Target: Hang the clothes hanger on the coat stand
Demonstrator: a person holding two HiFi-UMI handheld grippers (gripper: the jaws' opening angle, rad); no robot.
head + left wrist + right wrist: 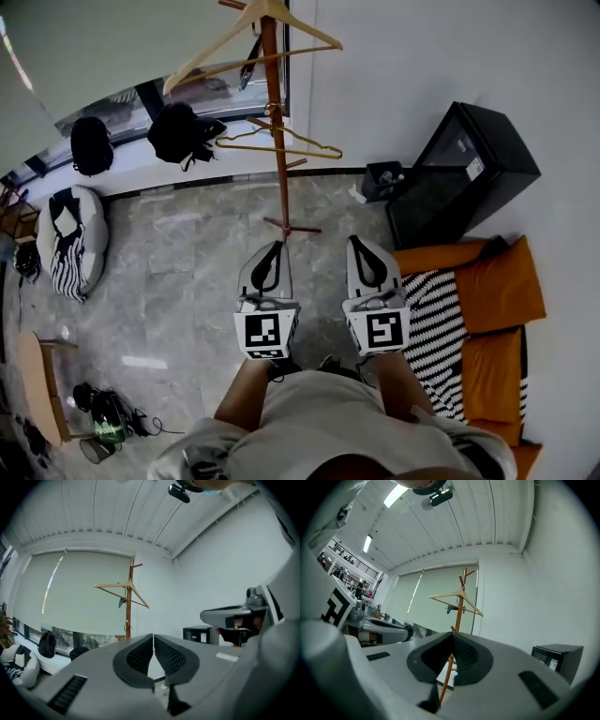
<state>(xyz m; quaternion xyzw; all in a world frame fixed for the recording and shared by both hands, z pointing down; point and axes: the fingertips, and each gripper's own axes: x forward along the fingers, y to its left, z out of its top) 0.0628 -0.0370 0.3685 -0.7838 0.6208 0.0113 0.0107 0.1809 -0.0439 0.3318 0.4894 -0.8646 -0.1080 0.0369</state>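
A wooden coat stand (pixel 274 112) rises from the grey floor ahead of me. A pale wooden clothes hanger (pixel 246 39) hangs at its top, and a thinner hanger (pixel 281 142) sits lower on a peg. My left gripper (pixel 274 247) and right gripper (pixel 360 242) are held side by side below the stand's foot, both shut with nothing between the jaws. In the left gripper view the gripper (pixel 153 637) points at the stand (pixel 128 616) and the top hanger (pixel 123 592). Past the right gripper (pixel 452 634), its own view shows the same hanger (pixel 457 599) on the stand (pixel 461 585).
A black cabinet (pixel 464 169) stands at the right wall with a small bin (pixel 382 180) beside it. An orange sofa (pixel 502 291) with a striped cushion lies at the right. A bean bag (pixel 70 239), a backpack (pixel 91 145) and a black bag (pixel 178 131) are at the left.
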